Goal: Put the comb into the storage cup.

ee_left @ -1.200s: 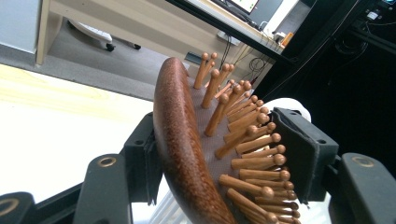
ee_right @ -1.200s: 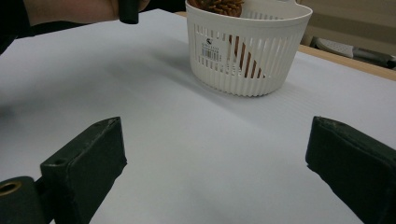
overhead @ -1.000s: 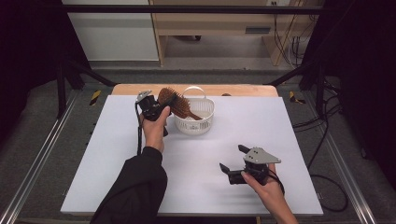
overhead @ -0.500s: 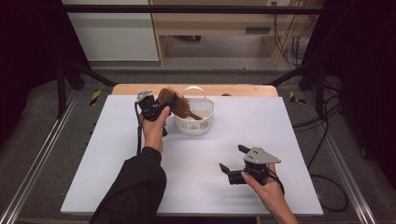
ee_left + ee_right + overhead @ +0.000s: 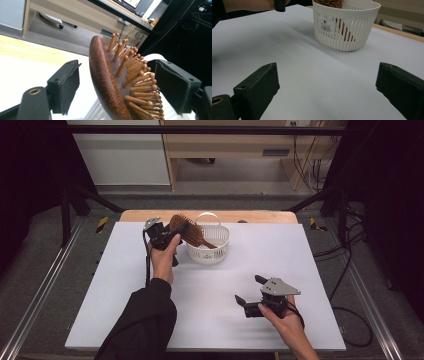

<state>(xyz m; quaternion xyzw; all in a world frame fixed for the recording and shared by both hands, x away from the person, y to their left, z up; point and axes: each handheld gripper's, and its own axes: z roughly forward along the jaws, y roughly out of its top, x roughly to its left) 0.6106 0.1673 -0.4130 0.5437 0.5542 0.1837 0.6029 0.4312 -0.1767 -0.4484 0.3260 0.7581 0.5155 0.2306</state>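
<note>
- My left hand-held gripper (image 5: 172, 234) is up at the far left part of the counter (image 5: 125, 285), just beside the white basket (image 5: 209, 251). Its jaws stand apart, one on each side of the head of a wooden hairbrush (image 5: 110, 82). In the left gripper view there is a gap between the left jaw and the brush's smooth brown back, and the right jaw sits by the bristle tips. I cannot tell whether either pad truly touches the brush.
- The hairbrush (image 5: 186, 231) is tilted. Its oval head is up at my left hand-held gripper, above the basket's left rim, and its handle slopes down into the basket. In the right gripper view the handle shows through the basket's slats.
- My left hand (image 5: 162, 262) wraps the gripper's body, and a dark sleeve (image 5: 142, 325) covers the forearm.
- My right hand-held gripper (image 5: 248, 291) is wide open and holds nothing. It sits low over the near right part of the counter, well apart from the basket, with my right hand (image 5: 285, 320) behind it. Its jaws point toward the basket (image 5: 345, 25), which stands upright on the white surface with a barcode label on its wall.
- The counter is covered by a white sheet, with a strip of wood showing along the far edge.
- Beyond the counter are a grey floor and a wooden desk (image 5: 225, 145).
</note>
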